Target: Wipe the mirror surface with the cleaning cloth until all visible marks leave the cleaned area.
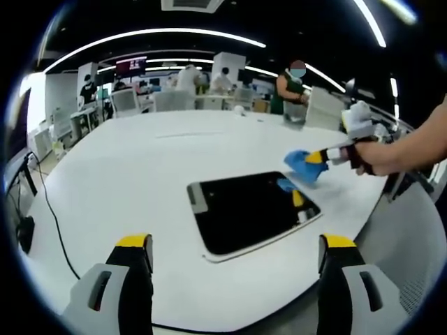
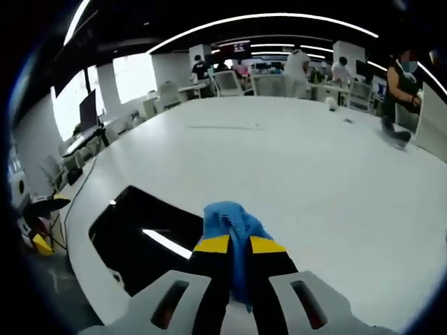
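Note:
The mirror [image 1: 244,213] is a dark rectangle with a pale rim, lying flat on the white table [image 1: 133,160] near its front edge. My left gripper [image 1: 236,243] hovers open above the near edge of the mirror, holding nothing. A hand brings my right gripper [image 1: 320,156] in from the right, shut on the blue cleaning cloth [image 1: 300,162] just above the mirror's far right corner. The glass reflects cloth and gripper. In the right gripper view the cloth [image 2: 230,220] bunches between the shut jaws of my right gripper [image 2: 239,244], beside the mirror [image 2: 136,237].
The white table [image 2: 314,167] stretches far beyond the mirror and is mostly bare. A small white object [image 1: 239,109] sits at its far side. Several people, desks and chairs fill the background. A black cable [image 1: 49,209] runs over the floor at the left.

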`<state>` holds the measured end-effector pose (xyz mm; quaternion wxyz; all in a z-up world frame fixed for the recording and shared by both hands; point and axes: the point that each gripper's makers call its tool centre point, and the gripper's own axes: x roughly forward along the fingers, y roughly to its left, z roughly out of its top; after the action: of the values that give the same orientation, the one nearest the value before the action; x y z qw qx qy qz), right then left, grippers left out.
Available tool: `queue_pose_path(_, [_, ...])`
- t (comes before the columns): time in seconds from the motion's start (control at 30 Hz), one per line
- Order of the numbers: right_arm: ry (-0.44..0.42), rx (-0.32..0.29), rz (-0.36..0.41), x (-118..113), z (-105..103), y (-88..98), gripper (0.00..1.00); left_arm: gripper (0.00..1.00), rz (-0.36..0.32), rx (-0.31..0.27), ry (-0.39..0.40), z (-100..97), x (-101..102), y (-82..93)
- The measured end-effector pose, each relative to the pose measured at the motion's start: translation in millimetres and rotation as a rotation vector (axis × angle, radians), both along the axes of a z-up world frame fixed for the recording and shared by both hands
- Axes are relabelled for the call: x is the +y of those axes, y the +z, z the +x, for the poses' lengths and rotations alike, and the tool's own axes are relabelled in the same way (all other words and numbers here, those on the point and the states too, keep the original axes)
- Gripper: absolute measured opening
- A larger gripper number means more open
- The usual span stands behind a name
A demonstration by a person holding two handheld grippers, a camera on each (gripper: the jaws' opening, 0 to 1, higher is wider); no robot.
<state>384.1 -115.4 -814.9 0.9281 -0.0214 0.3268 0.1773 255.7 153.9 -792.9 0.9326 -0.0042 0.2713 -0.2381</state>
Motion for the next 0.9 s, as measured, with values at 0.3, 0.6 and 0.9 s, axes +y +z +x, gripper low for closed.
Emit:
queue_pose_path(0.3, [0.029, 0.015, 0.008, 26.6, 4.3, -6.7, 0.04, 0.99, 0.002, -0.001, 0.005, 1.0, 1.4, -0.4])
queue_pose_path(0.6, [0.048, 0.031, 0.0, 47.4, 9.0, -14.4, 0.04, 0.99, -0.002, 0.001, 0.002, 0.8, 0.2, -0.3])
queue_pose_path(0.9, [0.053, 0.054, -0.015, 59.3, 11.7, -25.1, 0.04, 0.99, -0.004, 0.003, -0.002, 0.5, -1.2, -0.7])
